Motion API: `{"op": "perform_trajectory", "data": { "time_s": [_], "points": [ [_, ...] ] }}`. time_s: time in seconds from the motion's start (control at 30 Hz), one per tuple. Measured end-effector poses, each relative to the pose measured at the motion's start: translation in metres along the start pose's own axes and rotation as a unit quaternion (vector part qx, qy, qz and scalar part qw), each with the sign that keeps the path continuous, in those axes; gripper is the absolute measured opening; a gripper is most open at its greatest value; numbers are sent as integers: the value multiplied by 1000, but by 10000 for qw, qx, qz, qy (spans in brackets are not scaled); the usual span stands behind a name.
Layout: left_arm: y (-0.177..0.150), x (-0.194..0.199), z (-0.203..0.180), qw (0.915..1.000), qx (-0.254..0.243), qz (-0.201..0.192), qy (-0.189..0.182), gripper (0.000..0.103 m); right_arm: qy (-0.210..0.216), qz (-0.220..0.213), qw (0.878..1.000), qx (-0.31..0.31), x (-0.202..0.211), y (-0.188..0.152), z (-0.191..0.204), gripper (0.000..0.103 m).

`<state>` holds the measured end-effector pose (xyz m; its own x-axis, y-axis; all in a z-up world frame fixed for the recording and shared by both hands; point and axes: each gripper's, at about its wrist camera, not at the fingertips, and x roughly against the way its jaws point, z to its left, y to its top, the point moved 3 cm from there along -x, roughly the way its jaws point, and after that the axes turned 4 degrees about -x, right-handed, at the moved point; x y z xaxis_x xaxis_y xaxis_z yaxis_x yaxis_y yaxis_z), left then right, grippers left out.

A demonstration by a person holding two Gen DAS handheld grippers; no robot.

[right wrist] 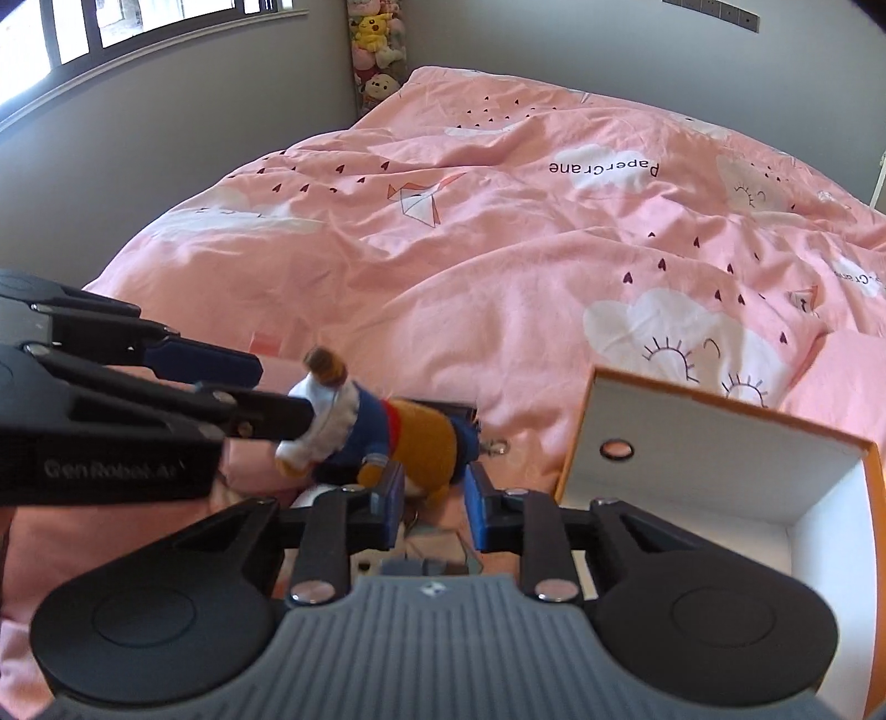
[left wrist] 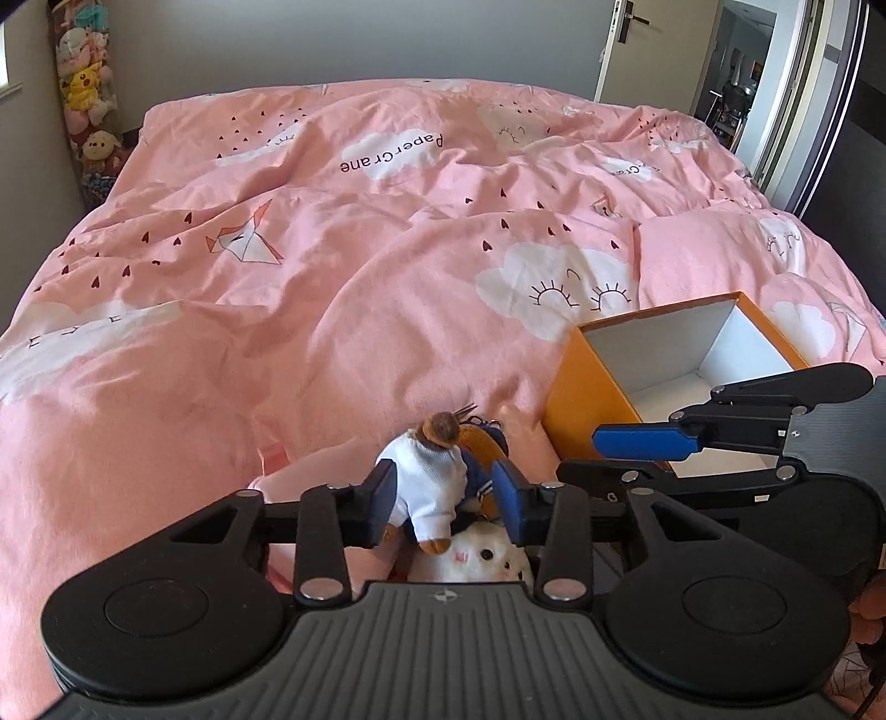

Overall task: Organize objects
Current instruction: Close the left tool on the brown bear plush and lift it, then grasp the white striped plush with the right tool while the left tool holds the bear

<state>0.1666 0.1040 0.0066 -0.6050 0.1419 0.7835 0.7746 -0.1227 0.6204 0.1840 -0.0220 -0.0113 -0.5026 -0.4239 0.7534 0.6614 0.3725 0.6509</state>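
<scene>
A small plush doll in a white top and blue and mustard clothes (left wrist: pixel 429 487) sits between the blue pads of my left gripper (left wrist: pixel 446 498), which is shut on it, a little above the pink bed. In the right wrist view the doll (right wrist: pixel 382 437) hangs from the left gripper's fingers (right wrist: pixel 277 415). My right gripper (right wrist: pixel 429 501) is open just below and in front of the doll, holding nothing; it also shows in the left wrist view (left wrist: pixel 642 443). An open orange box with a white inside (left wrist: pixel 681 354) stands on the bed to the right (right wrist: pixel 720 471).
A white fluffy toy (left wrist: pixel 476 559) lies under the left gripper. The pink duvet (left wrist: pixel 332 249) covers the whole bed. A column of stuffed toys (left wrist: pixel 88 99) stands in the far corner. A door (left wrist: pixel 637 39) and a doorway are at the far right.
</scene>
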Motion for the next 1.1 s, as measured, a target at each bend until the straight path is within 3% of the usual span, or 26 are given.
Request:
{"op": "perform_trajectory", "data": {
  "time_s": [0.13, 0.2, 0.3, 0.43, 0.57, 0.67, 0.83, 0.97, 1.1],
  "points": [
    [8, -27, 12, 9996, 180, 227, 41, 53, -22, 157, 9999, 18, -22, 9, -4, 22],
    [10, -38, 17, 9988, 236, 388, -179, 56, 72, 263, 9996, 66, -30, 10, -4, 20],
    [14, -51, 20, 9971, 22, 651, -402, 56, 45, 327, 9991, 251, -38, 9, -3, 19],
    [14, -59, 14, 9933, -392, 917, -575, 47, 40, 456, 9984, 337, -47, 7, -6, 18],
    [7, -55, 8, 9902, -560, 1137, -586, 46, 64, 530, 9979, 358, -47, 2, -7, 18],
    [-3, -51, 5, 9891, -594, 1275, -439, 46, 118, 553, 9976, 395, -45, -3, -5, 17],
    [-9, -25, 5, 9942, -431, 986, -81, 42, 237, 534, 9977, 339, -38, -7, 0, 18],
    [-13, 9, 2, 9962, -350, 686, 417, 42, 471, 498, 9975, 195, -27, -8, 7, 18],
    [-29, 26, 2, 9949, -229, 645, 741, 42, 769, 592, 9953, -7, -22, -13, 16, 18]
  ]
}}
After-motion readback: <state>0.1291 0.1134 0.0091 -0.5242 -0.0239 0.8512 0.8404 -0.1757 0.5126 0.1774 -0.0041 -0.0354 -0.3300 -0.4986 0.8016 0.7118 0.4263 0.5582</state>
